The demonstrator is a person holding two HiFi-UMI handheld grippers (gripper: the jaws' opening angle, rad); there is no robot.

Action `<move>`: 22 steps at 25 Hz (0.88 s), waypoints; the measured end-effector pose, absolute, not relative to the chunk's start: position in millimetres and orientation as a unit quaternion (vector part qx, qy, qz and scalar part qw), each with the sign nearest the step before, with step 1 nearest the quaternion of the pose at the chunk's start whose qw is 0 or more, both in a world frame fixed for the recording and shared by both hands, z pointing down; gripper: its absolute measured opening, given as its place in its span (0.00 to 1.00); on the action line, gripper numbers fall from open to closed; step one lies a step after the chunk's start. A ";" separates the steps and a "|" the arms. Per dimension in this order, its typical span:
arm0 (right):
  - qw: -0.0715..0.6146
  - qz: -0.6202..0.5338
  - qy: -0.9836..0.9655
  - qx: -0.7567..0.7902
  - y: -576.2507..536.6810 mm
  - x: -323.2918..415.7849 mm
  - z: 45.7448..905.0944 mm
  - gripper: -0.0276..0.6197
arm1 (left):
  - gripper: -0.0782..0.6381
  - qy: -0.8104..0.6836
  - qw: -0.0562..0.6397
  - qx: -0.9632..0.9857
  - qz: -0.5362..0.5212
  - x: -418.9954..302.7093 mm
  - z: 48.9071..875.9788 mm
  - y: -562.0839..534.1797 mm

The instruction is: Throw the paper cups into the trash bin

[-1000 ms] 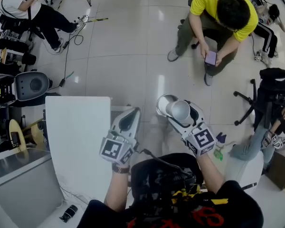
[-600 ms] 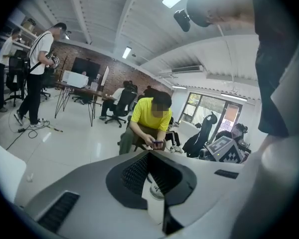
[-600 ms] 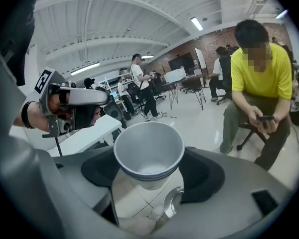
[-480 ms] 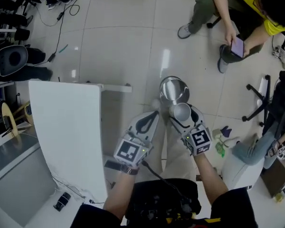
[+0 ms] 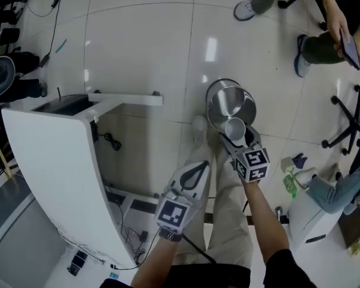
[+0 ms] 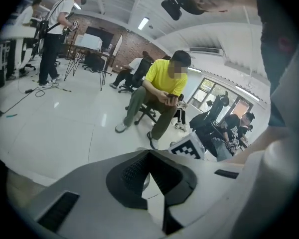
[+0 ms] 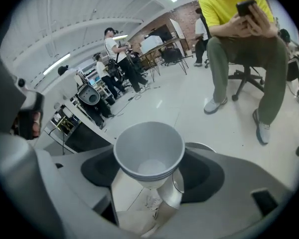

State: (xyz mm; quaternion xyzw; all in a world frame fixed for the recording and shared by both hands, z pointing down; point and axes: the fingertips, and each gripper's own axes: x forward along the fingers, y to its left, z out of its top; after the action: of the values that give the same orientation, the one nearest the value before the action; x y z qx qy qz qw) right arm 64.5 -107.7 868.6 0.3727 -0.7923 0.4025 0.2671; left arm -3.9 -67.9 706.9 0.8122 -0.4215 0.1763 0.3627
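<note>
In the head view a stack of white paper cups (image 5: 234, 126) is clamped between the jaws of my right gripper (image 5: 236, 138), mouth up. It hangs over the near rim of the round steel trash bin (image 5: 228, 101) on the floor. The right gripper view shows the cups (image 7: 149, 151) upright between the dark pads, with the shiny bin (image 7: 170, 195) just beneath and beyond them. My left gripper (image 5: 200, 163) is lower left of the bin, over the person's legs. Its jaws are shut, tips meeting, with nothing between them (image 6: 149, 153).
A white table (image 5: 54, 173) stands at the left with a cable (image 5: 111, 141) under it. A seated person holding a phone (image 5: 324, 35) is at the far right, beside an office chair base (image 5: 348, 131). A white box (image 5: 309, 215) stands at the right.
The person has stepped toward the bin. My right gripper carried the cups forward until they came over the bin's near rim. The left gripper dropped back and lower.
</note>
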 end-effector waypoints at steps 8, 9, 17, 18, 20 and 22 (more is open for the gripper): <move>0.312 0.485 -0.730 0.366 -107.2 48.4 1025.4 0.62 | 0.11 -0.443 0.405 0.779 0.182 -23.5 780.1 -49.5; 0.324 0.495 -0.719 0.366 -104.4 46.9 1043.1 0.62 | 0.11 -0.450 0.403 0.777 0.178 -28.5 785.2 -53.6; 0.411 0.543 -0.645 0.346 -78.4 35.3 1143.4 0.62 | 0.11 -0.453 0.413 0.776 0.144 -40.7 804.9 -54.2; 0.411 0.566 -0.626 0.344 -77.9 34.3 1157.6 0.62 | 0.11 -0.456 0.419 0.773 0.141 -43.2 806.2 -51.5; 0.408 0.609 -0.589 0.341 -79.9 36.2 1184.5 0.62 | 0.11 -0.456 0.429 0.767 0.142 -45.7 810.4 -42.8; 0.409 0.635 -0.564 0.333 -83.0 37.8 1207.8 0.62 | 0.11 -0.457 0.443 0.757 0.149 -48.5 818.1 -33.3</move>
State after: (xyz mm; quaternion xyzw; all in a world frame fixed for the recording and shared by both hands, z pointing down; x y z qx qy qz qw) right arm 37.8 -83.0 1207.8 0.3329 -0.5643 0.6353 0.4089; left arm -48.5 -33.3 818.1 0.7570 -0.4570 0.1492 0.4426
